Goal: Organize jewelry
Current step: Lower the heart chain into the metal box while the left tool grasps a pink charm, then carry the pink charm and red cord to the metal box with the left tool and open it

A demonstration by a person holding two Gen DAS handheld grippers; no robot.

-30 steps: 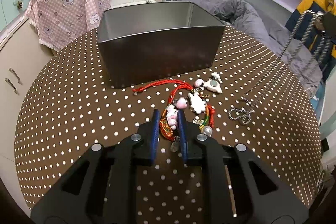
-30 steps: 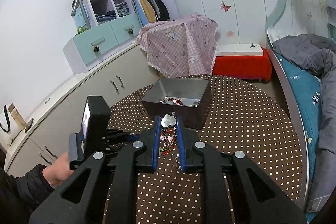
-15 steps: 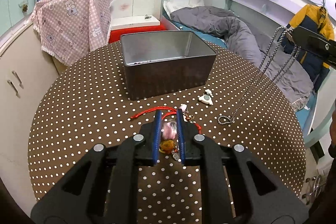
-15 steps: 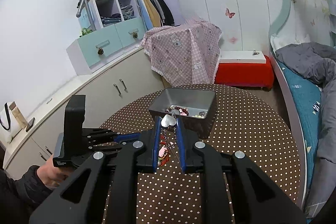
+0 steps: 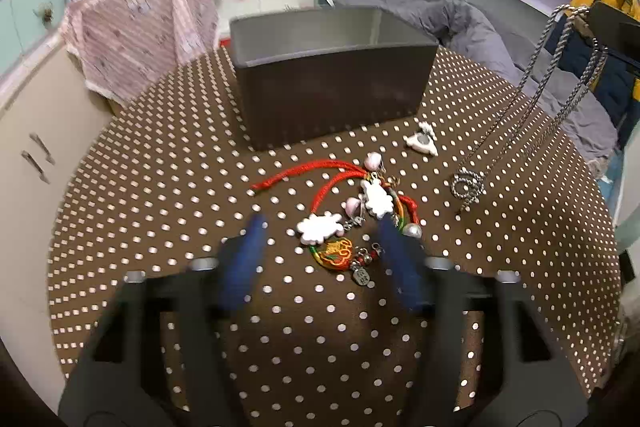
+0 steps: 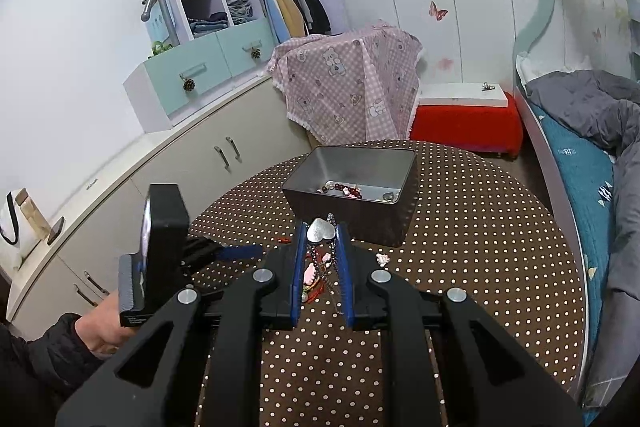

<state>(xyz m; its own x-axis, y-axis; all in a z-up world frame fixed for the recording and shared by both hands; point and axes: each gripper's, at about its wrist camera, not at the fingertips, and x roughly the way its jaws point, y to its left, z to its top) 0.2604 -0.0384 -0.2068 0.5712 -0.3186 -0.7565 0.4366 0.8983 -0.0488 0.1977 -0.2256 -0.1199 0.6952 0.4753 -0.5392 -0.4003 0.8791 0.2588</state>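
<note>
A tangle of red-cord charms [image 5: 352, 215] is lying on the brown polka-dot tablecloth [image 5: 160, 195] in front of a dark metal tin [image 5: 332, 87]: red braided cords, white cloud-shaped pieces, small pink beads, a round orange-and-green embroidered pendant and a little grey coin charm. A small white charm [image 5: 421, 141] is sitting apart, nearer the tin's right corner. In the right wrist view the tin [image 6: 356, 187] is already holding dark red beads and other small pieces on its floor.

The left gripper [image 5: 320, 247] is pointing steeply down at the cloth with its jaws opening; its blue pads [image 5: 246, 263] are standing on either side of the charm tangle, not pressing it, and they are blurred. A person's hand [image 6: 102, 331] in a dark sleeve is gripping its handle.

The right gripper [image 6: 321, 239] is angled down toward the table with its jaws pressed nearly together, pinching a silver chain necklace [image 5: 552, 95] with a heart-shaped pendant [image 6: 321, 230] at the fingertips. The chain is hanging down in long loops, its lower end coiling on the tablecloth right of the charms.
</note>
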